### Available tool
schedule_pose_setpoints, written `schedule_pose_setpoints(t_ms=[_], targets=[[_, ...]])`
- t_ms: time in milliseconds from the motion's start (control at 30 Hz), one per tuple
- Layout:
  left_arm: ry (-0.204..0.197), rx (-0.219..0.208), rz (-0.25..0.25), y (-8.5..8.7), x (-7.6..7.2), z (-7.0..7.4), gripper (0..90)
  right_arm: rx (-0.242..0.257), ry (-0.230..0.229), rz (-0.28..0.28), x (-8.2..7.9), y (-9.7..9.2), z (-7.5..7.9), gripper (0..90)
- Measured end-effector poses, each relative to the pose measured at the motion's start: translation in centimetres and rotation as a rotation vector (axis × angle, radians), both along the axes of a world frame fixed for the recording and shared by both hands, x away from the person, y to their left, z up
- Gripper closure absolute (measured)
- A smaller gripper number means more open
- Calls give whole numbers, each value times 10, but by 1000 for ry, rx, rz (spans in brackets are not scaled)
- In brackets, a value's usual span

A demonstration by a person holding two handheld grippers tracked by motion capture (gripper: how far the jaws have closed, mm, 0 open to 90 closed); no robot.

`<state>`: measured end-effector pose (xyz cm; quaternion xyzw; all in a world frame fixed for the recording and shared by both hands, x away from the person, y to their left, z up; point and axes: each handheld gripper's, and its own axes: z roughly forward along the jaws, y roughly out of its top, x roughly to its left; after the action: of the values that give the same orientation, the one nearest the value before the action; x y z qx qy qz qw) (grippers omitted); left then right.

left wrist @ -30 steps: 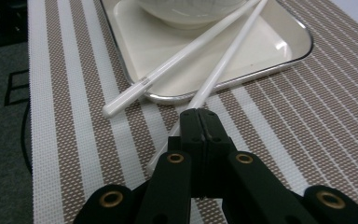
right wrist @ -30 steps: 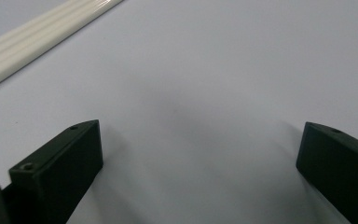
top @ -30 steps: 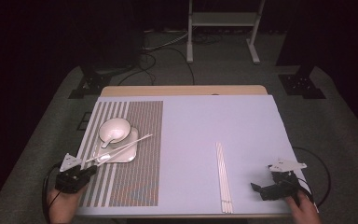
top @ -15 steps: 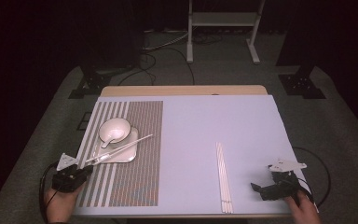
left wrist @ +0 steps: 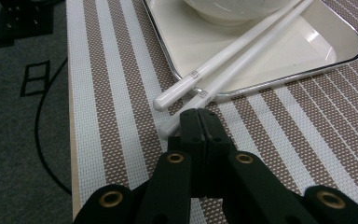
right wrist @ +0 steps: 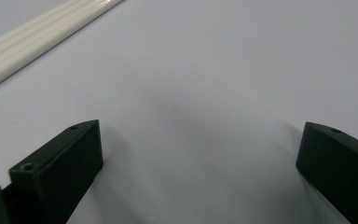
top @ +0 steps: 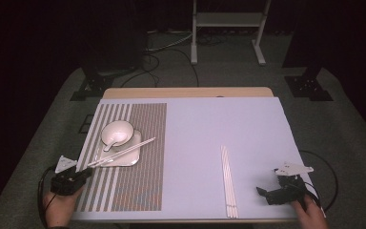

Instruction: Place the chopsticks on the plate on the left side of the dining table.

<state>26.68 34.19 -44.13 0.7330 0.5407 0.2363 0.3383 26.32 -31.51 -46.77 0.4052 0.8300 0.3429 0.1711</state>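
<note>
A pair of white chopsticks lies slanted across a square white plate that carries a white bowl with a spoon in it. The plate rests on a brown striped placemat. My left gripper sits at the mat's left edge, jaws shut. In the left gripper view its tips stand right at the near end of the lower chopstick, with nothing between them. My right gripper rests open near the front right corner, and in the right gripper view bare table lies between its jaws.
More white chopsticks lie in a straight bundle on the lavender table, left of the right gripper. The table's left edge and grey floor are close beside the left gripper. A metal stand is beyond the table.
The left gripper has shifted slightly to the left along the mat's edge. The chopsticks, plate and right gripper stay where they were.
</note>
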Motion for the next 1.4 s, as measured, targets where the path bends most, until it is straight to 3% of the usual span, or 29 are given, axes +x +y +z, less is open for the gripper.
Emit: schedule_pose_setpoints(t_ms=[567, 1400], targets=[[-7, 9, 21, 4, 4, 0, 876, 0, 0, 0, 0, 0, 0, 0], [-23, 24, 49, 9, 26, 1, 890, 0, 1, 0, 0, 0, 0, 0]])
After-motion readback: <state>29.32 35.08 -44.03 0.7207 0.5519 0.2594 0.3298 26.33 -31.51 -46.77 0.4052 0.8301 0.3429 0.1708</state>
